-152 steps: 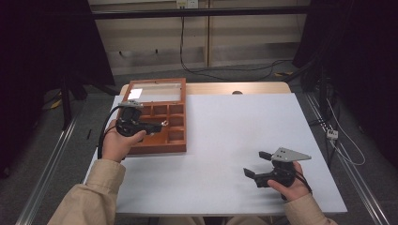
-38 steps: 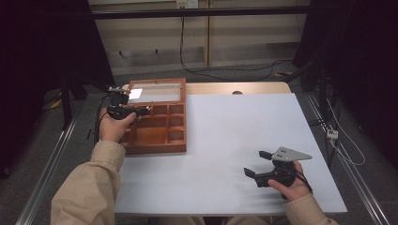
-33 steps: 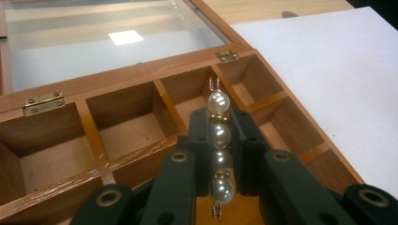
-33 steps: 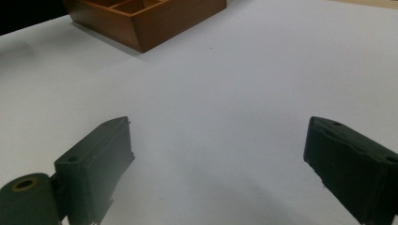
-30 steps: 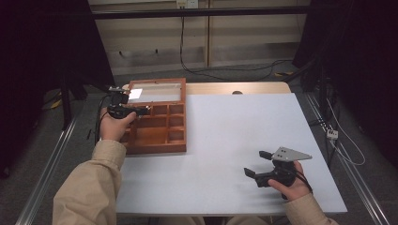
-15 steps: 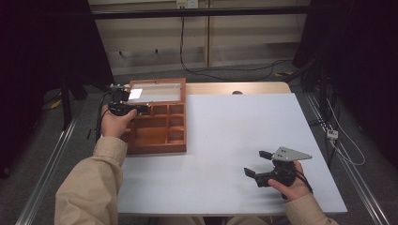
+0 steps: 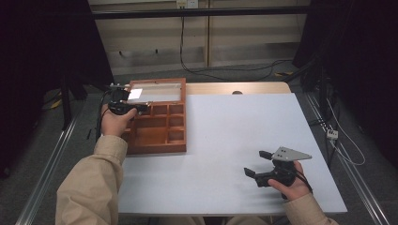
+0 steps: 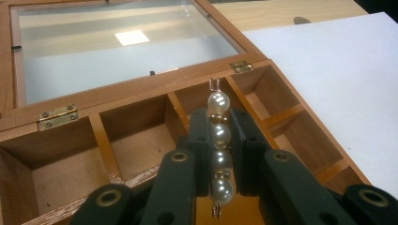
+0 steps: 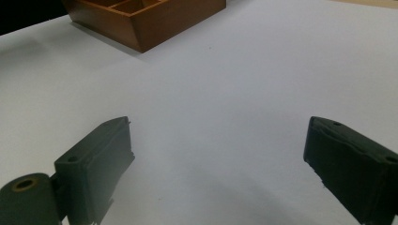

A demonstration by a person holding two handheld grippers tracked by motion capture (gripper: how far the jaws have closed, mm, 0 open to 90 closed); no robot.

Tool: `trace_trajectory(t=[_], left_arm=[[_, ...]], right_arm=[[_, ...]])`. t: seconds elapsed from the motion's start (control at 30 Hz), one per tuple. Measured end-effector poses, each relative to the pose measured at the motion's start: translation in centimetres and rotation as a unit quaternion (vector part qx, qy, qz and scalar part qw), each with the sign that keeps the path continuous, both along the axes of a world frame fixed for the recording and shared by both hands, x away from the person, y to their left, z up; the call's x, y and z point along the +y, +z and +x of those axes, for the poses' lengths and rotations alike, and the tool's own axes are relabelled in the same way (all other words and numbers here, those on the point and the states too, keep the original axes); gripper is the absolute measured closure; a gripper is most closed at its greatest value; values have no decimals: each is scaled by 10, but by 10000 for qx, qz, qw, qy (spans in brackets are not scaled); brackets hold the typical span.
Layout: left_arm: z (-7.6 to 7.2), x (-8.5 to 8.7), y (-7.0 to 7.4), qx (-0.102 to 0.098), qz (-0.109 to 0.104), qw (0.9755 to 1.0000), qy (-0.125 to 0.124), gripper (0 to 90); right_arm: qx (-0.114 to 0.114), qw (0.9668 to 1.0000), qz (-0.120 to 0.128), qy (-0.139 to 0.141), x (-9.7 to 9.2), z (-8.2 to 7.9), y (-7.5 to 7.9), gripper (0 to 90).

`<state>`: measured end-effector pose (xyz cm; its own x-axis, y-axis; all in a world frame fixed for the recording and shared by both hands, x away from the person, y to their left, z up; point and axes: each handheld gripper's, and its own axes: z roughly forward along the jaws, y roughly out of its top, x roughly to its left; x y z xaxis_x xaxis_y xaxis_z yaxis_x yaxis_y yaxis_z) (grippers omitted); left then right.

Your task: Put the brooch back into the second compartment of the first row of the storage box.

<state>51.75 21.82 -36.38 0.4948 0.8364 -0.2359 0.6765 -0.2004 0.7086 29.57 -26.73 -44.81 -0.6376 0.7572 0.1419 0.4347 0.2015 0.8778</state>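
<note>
My left gripper (image 8: 219, 123) is shut on a short strand of white pearls (image 8: 219, 140) with gold spacers and a small wire hook at its far end. It hovers over the back row of compartments of the open wooden box (image 8: 141, 89). In the high view the left gripper (image 7: 141, 108) sits at the box's (image 7: 157, 147) far left corner, beside the glass lid (image 7: 157, 91). My right gripper (image 7: 253, 162) rests near the table's front right, open, with nothing between its jaws (image 9: 218, 136).
The box's glass lid (image 8: 117, 51) lies folded back flat behind the compartments. A white table top (image 7: 234, 131) stretches between the box and the right hand. A wooden strip (image 7: 234, 87) runs along the far edge. The box's near corner (image 9: 141, 33) lies far ahead of the right jaws.
Since five seconds ago the left hand has moved from the box's middle left toward its far left corner. Over the last second neither hand has moved.
</note>
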Motion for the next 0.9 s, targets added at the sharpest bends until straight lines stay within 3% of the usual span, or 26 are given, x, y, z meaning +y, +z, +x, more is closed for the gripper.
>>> trace_trajectory(t=[0.9], left_arm=[[14, 2, -5, -6, 132, 9997, 182, 800]], right_arm=[[-15, 10000, 23, -17, -1, 1, 1, 79]])
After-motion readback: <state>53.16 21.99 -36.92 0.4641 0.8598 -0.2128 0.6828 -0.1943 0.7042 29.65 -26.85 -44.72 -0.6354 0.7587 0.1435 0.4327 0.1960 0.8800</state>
